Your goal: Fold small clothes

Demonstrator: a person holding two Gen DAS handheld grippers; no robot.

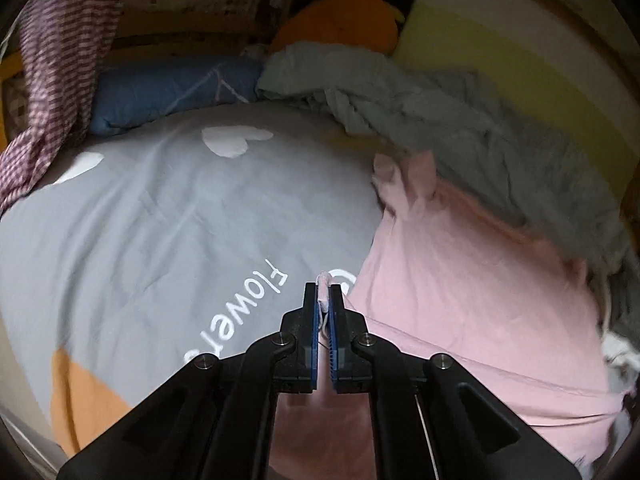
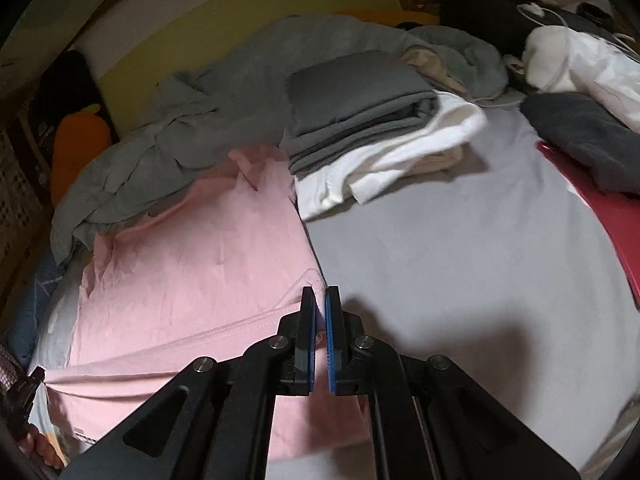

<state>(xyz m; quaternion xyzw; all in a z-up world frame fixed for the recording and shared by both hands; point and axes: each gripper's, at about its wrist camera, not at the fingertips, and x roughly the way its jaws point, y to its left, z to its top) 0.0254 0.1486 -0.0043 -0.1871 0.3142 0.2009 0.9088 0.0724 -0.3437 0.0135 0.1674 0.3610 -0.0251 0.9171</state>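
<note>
A pink garment (image 1: pixel 472 304) lies spread on the grey bedsheet (image 1: pixel 160 220), stretched between both grippers. In the left wrist view my left gripper (image 1: pixel 323 294) is shut on its left edge, a bit of pink hem poking out between the blue pads. The right wrist view shows the same pink garment (image 2: pixel 192 268) running leftward from my right gripper (image 2: pixel 320 300), which is shut on its right corner. At the far left of that view the left gripper (image 2: pixel 24 400) appears with a hand behind it.
A crumpled grey blanket (image 2: pixel 192 120) lies beyond the garment. A folded grey stack (image 2: pixel 360 100) rests on white clothes (image 2: pixel 400 152). A red flat item (image 2: pixel 600 216) and dark cloth (image 2: pixel 588 136) sit at right. A blue pillow (image 1: pixel 172 92) and an orange plush (image 1: pixel 340 20) lie at the far side.
</note>
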